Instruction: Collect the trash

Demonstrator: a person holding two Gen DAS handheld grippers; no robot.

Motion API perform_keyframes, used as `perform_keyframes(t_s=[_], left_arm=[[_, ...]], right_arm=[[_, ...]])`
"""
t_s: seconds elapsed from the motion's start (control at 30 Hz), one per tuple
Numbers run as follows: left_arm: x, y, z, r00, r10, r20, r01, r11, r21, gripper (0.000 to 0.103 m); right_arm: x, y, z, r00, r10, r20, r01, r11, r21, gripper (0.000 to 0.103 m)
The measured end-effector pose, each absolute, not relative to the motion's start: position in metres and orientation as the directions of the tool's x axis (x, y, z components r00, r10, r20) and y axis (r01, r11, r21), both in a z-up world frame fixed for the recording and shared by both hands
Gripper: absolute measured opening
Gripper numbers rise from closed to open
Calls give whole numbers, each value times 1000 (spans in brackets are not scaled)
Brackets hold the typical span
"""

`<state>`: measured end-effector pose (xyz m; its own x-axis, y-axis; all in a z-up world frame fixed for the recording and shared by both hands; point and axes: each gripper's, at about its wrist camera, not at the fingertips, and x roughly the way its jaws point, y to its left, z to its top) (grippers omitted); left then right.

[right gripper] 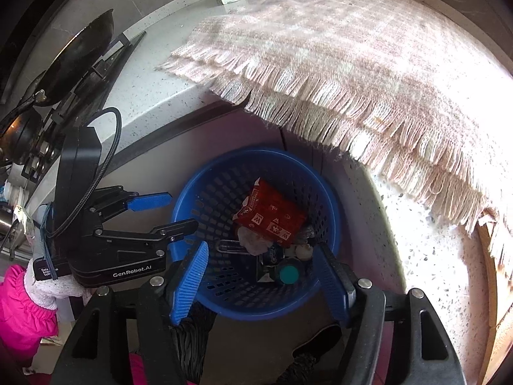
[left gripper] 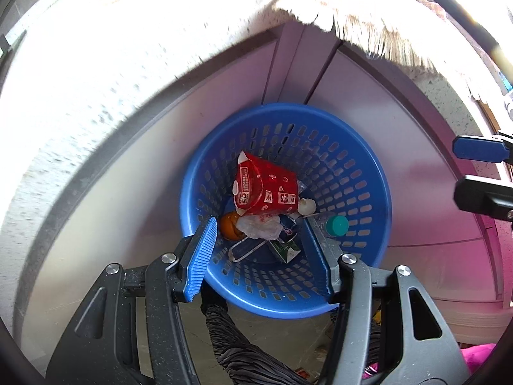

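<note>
Speckled worktop [right gripper: 179,73] with a fringed cloth [right gripper: 336,64] hanging over its edge; blue bin [left gripper: 368,166] on the floor below, against the cabinet front.

I hold both grippers above the bin, pointing steeply down. Left gripper [left gripper: 263,253]: jaws apart, nothing between the pads. Right gripper [right gripper: 263,276]: jaws apart too, empty. Trash lies in the bin's bottom: red carton [left gripper: 266,189] on top, crumpled plastic [left gripper: 259,227] under it, an orange [left gripper: 229,224] to one side, teal cap [left gripper: 336,224] by the wall.
</note>
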<state>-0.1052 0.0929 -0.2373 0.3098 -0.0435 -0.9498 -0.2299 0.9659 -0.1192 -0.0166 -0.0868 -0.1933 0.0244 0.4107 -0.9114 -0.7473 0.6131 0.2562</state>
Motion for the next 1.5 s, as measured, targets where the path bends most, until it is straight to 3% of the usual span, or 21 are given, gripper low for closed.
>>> perform_keyframes(t_s=[0.4, 0.5, 0.67, 0.9, 1.1, 1.17, 1.23, 1.5], left_arm=[[-104, 90, -159, 421, 1, -907, -214, 972, -98, 56], [-100, 85, -137, 456, 2, -890, -193, 976, -96, 63], [-95, 77, -99, 533, -13, -846, -169, 978, -122, 65], [-82, 67, -42, 656, -23, -754, -131, 981, -144, 75], [-70, 51, -1, 735, -20, -677, -91, 988, -128, 100], [-65, 48, 8, 753, -34, -657, -71, 989, -132, 101], [-60, 45, 14, 764, -38, -644, -58, 990, -127, 101], [-42, 35, 29, 775, -39, -631, -34, 994, -104, 102]], right_arm=[[-15, -119, -124, 118, 507, -854, -732, 625, 270, 75], [-13, -129, -107, 160, 522, -837, -721, 641, 262, 75], [-7, -147, -78, 245, 534, -809, -701, 674, 233, 84], [2, -176, -44, 354, 544, -761, -646, 731, 221, 89], [14, -200, -19, 453, 538, -710, -568, 789, 236, 95], [18, -206, -12, 477, 532, -700, -543, 804, 241, 96], [20, -209, -8, 504, 517, -692, -517, 822, 237, 103], [26, -218, 10, 583, 480, -656, -464, 859, 216, 103]])
